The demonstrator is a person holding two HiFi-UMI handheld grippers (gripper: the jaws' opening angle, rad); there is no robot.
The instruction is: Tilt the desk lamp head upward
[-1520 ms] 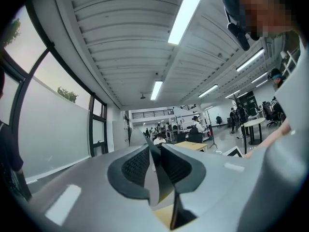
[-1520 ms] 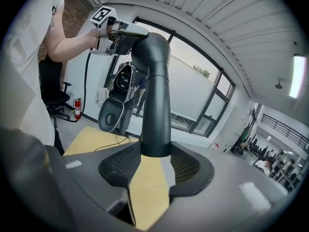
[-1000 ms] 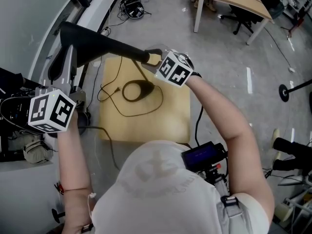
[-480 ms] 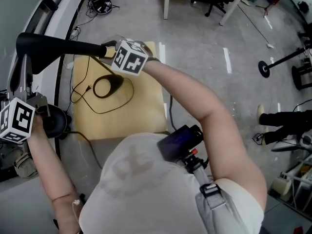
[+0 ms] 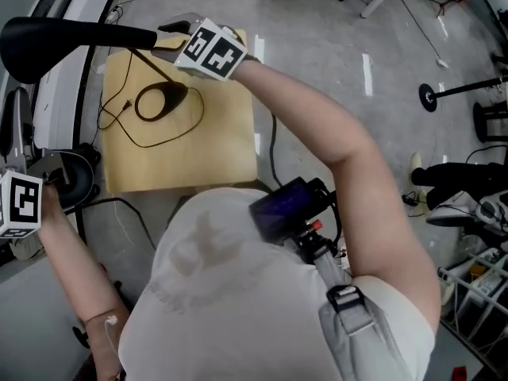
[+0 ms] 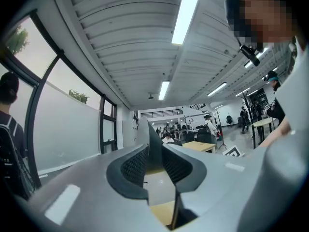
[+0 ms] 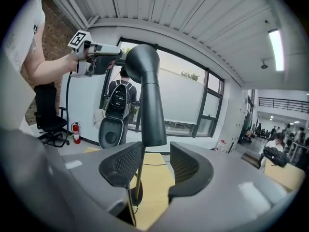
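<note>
The right gripper (image 7: 157,153) stands spread around the narrow end of the long black tapered lamp head (image 7: 147,95). The left gripper (image 6: 154,151), jaws just opening a little, holds nothing.

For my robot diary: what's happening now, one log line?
right gripper: open, narrow end of long black desk lamp head between jaws | left gripper: open, empty, jaws just been opening

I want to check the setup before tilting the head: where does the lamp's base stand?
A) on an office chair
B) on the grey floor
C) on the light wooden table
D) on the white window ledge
C: the head view shows the round black lamp base sitting on the light wooden table.
</note>
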